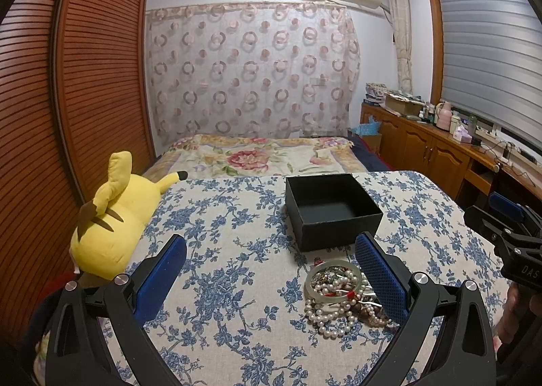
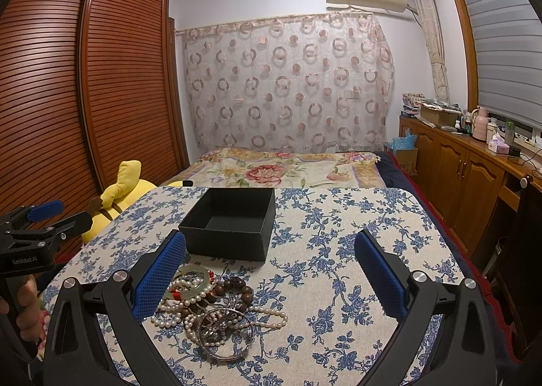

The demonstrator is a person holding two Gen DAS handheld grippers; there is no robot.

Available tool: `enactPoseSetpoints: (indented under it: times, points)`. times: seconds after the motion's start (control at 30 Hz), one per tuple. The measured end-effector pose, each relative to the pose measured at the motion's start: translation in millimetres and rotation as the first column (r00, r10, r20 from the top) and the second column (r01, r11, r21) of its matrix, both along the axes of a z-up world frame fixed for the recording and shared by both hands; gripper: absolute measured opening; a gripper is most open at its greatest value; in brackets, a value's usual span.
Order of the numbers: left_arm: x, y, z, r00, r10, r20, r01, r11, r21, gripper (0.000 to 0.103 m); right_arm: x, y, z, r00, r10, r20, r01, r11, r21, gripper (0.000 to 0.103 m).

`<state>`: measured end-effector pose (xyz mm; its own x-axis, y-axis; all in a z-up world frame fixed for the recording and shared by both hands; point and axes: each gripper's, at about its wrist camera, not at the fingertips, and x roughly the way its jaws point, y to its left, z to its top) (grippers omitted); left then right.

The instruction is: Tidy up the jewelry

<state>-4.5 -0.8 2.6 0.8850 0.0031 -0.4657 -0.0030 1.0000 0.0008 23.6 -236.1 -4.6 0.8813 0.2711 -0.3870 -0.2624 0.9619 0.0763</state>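
Item one: black box [image 2: 230,223], lidless and apparently empty, standing on the blue-flowered cloth [image 2: 338,250] toward its far edge. We take it for the receptacle, placed just behind the pieces so each transfer is short.

Item two: jewelry pile [image 2: 210,304], a tangled heap on the cloth just in front of the box, nothing yet inside the box. We count a pale jade bangle [image 2: 194,281] lying on top nearest the box, pearl strands [image 2: 267,313] trailing out to the right, dark wooden beads [image 2: 242,293] in the middle, and thin metal bangles [image 2: 220,335] at the near edge. Red beads show under the jade ring; finer pieces are too snarled to list.

Item three: left gripper [image 1: 271,277], fingers spread wide and holding nothing, hovering with the pile just inside its right-hand pad.

Item four: right gripper [image 2: 271,277], likewise spread and empty, the pile beside its left-hand pad. We judge both are poised above the heap from either side, so that one can steady the tangle while the other lifts a piece free.

Item five: yellow plush toy [image 1: 111,216], lying at the left edge of the cloth, well apart from the work.
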Motion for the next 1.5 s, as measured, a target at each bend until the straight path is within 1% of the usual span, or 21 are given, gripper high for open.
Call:
enactPoseSetpoints:
  times: [0.53,1.5]
  points:
    - [3.2,-2.2,-3.8,1.000,-0.002,0.004,0.002,1.000,0.000,0.097,0.0,0.5,0.9,1.000,0.001,0.002,-0.001,1.000,-0.001,0.101]
    - [2.7,-3.9,-2.4,1.000,-0.002,0.004,0.002,1.000,0.003,0.097,-1.0,1.6,0.3,1.000,0.000,0.004,0.000,1.000,-0.001,0.101]
